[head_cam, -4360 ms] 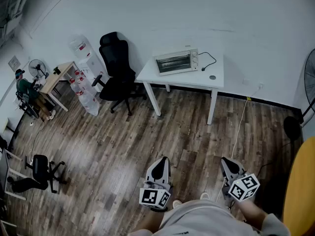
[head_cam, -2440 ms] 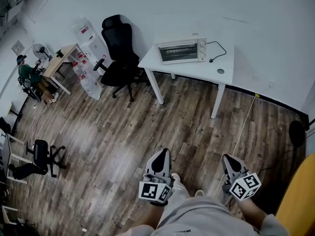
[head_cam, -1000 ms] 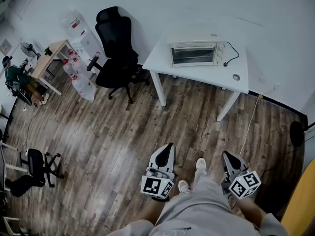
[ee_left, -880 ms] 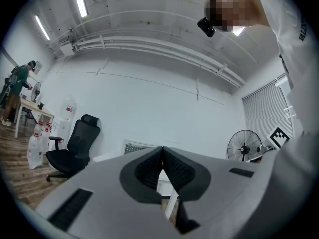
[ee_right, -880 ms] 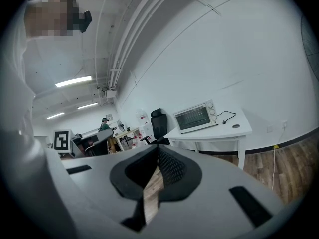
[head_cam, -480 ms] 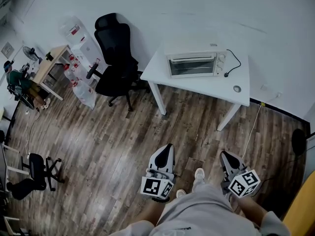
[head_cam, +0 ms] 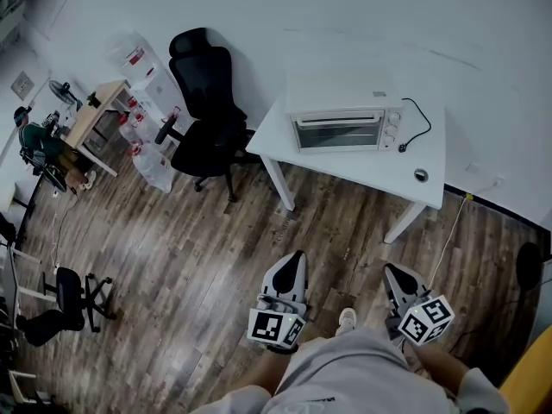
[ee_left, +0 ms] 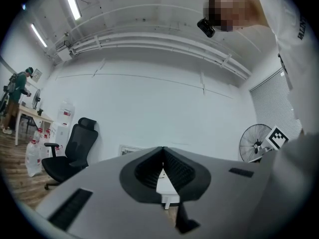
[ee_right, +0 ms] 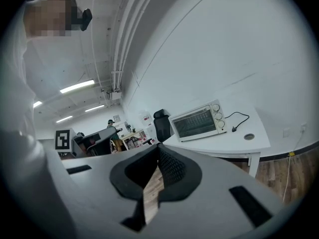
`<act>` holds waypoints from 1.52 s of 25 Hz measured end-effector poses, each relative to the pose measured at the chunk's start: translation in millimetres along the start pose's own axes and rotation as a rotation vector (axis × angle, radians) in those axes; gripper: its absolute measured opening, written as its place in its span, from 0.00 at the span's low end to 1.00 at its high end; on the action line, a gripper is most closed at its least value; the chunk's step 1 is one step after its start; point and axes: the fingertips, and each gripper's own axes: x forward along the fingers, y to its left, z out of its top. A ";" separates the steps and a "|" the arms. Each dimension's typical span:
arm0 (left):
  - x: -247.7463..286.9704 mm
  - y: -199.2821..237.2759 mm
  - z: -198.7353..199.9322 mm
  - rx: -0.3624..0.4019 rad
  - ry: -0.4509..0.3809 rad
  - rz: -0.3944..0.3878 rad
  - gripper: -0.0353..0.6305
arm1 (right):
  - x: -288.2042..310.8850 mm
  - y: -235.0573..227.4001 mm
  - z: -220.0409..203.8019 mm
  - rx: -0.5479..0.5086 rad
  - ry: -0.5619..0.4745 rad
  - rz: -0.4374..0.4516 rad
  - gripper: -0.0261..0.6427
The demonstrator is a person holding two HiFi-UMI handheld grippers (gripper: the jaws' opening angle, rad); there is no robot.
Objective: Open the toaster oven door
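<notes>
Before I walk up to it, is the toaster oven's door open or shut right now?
Shut. The toaster oven on the white table has its glass door upright, flush against its front.

path: open floor (head_cam: pixel 332 231) up to white table (head_cam: pixel 373 165) | toaster oven (head_cam: pixel 338 131) front: free | obstacle: office chair (head_cam: pixel 207 132) beside table's left end

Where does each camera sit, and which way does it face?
Head view: on the person's head, looking steeply down at the floor and the white table with the toaster oven; shows left gripper, right gripper and one shoe.
Left gripper view: on the left gripper, roughly level toward the wall and the black chair; shows its shut jaws and the person's torso.
Right gripper view: on the right gripper, toward the toaster oven; shows its shut jaws and the torso.
Shared: head and right gripper views both show the oven, door closed.
</notes>
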 end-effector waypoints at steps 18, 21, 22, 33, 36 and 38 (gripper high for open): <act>50.6 28.8 -22.4 -0.016 0.040 0.060 0.06 | 46.1 -48.1 8.3 0.024 0.047 0.007 0.06; 67.6 43.6 -29.0 -0.030 0.045 0.049 0.06 | 63.6 -56.2 11.1 0.023 0.055 -0.011 0.06; 74.9 48.9 -30.9 -0.033 0.046 0.043 0.06 | 70.5 -59.0 13.3 0.025 0.053 -0.017 0.06; 162.5 110.8 -27.4 -0.065 0.047 -0.081 0.06 | 167.6 -74.3 52.7 0.027 0.010 -0.082 0.06; 182.9 123.9 -29.2 -0.077 0.049 -0.117 0.06 | 196.7 -75.9 60.5 0.026 0.002 -0.091 0.06; 193.1 130.9 -31.6 -0.085 0.055 -0.141 0.06 | 212.7 -75.7 65.2 0.021 -0.011 -0.097 0.06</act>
